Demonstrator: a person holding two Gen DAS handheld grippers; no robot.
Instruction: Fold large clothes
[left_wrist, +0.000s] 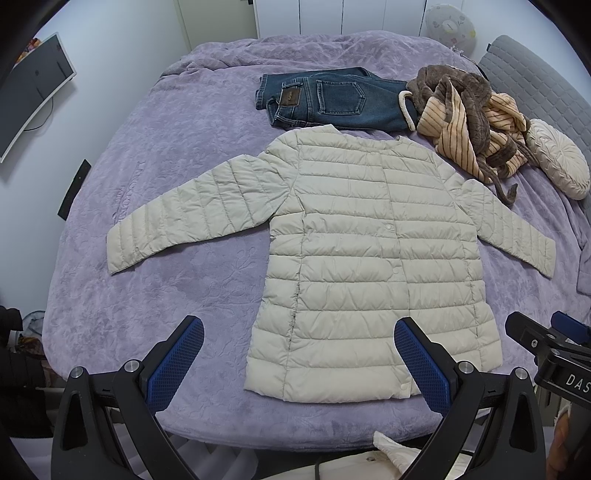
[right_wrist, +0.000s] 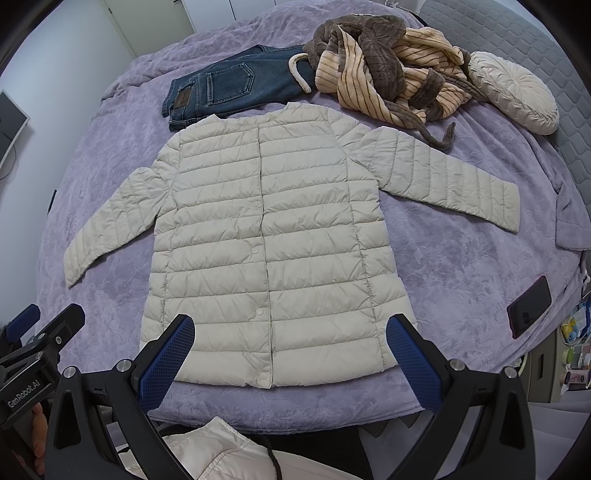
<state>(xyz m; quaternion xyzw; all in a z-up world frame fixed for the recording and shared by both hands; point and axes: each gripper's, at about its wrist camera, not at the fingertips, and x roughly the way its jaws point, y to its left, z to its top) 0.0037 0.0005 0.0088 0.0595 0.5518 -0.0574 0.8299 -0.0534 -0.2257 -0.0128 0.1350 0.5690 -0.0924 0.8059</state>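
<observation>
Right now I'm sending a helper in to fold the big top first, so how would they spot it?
On the purple bed, nearest the foot, a jacket lies flat with both sleeves spread. It is pale, puffy and quilted; the jeans and the striped brown robe beyond its collar are darker.

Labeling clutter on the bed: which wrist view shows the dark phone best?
Right wrist view: the phone lies in full sight on the purple bedspread, right of the jacket. The left wrist view doesn't show it.
</observation>
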